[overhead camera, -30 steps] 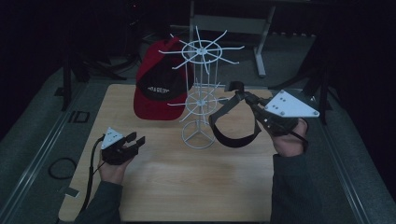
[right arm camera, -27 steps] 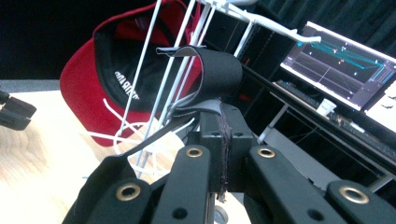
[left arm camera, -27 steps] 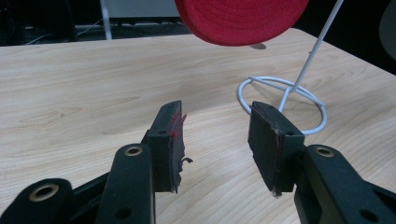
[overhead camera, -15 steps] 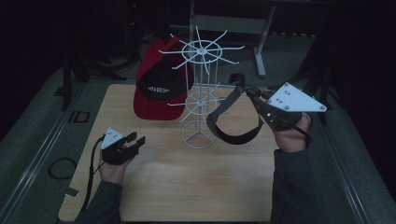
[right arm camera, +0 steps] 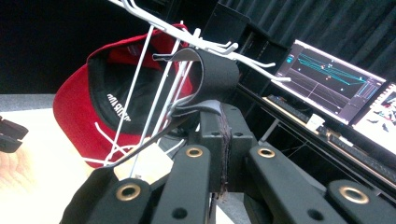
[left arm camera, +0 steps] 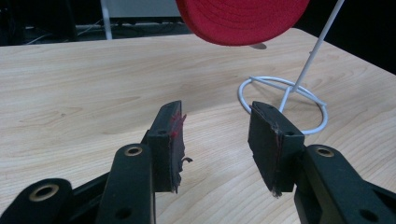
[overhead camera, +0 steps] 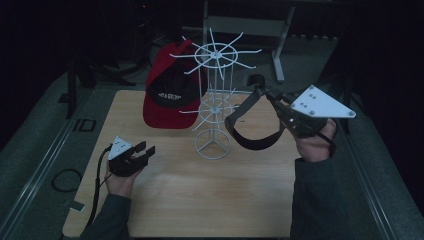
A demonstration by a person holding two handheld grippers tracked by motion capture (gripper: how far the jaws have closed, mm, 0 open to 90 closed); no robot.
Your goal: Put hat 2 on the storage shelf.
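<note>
High view: right gripper (overhead camera: 264,95) clamped on black visor strap (overhead camera: 250,125), lifted slightly up and left vs 1 s ago, now just beside upper hooks of wire rack (overhead camera: 214,100). Hooking judged imminent. Left gripper (overhead camera: 145,150) open, idle at near left. Red cap (overhead camera: 165,100) already hung.

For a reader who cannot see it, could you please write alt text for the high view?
The right gripper, shut on a black visor, holds it beside a white wire rack on a wooden table. A red cap hangs on the rack's far side, and the left gripper rests open near the table's left edge.
</note>
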